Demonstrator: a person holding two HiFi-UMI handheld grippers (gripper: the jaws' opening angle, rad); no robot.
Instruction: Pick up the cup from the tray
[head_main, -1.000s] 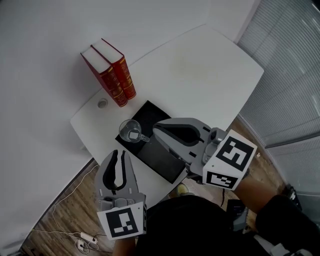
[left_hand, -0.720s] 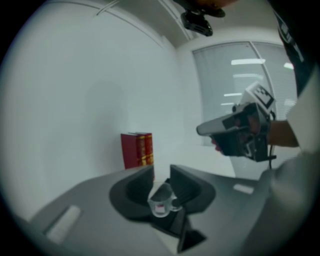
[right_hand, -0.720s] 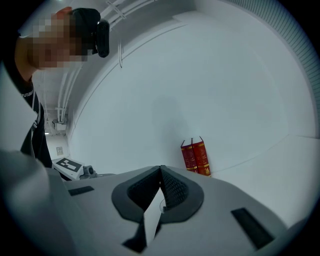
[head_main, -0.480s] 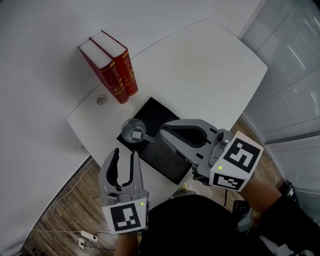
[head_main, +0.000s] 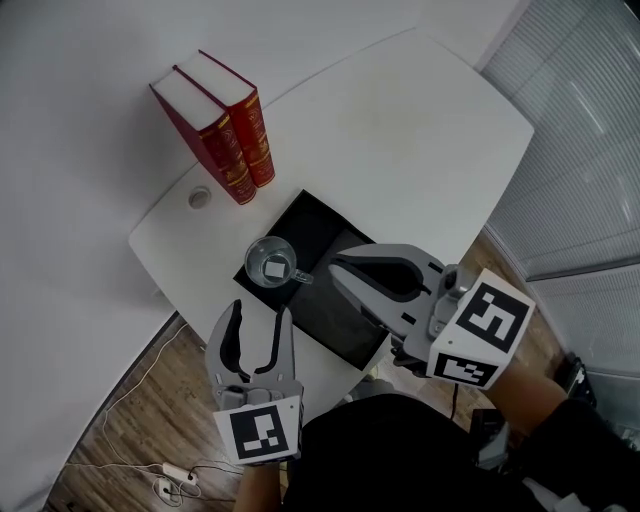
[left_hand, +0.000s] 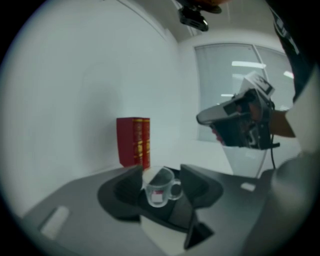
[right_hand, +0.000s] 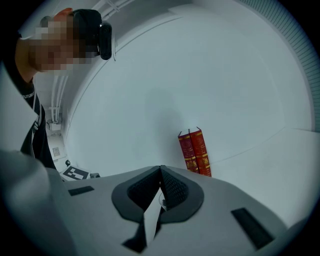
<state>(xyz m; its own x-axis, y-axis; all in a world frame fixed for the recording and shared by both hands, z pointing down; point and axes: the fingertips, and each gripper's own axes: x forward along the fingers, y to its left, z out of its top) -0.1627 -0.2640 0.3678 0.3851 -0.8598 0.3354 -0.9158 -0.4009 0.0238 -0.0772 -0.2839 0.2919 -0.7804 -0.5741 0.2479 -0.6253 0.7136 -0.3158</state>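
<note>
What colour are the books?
The books are red with gold print, clearest in the head view.

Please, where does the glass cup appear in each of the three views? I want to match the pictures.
Head view: the glass cup is left of centre, on the left corner of the black tray.
Left gripper view: the glass cup is low in the centre, below the books.
Right gripper view: it cannot be made out; the shut right gripper covers that spot.
Shared landmark: the two red books, seen in all three views.

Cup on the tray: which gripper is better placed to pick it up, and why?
Left. The left gripper has just been opening its fingers, nothing between them, the cup straight ahead; the right gripper is shut, beside it.
</note>
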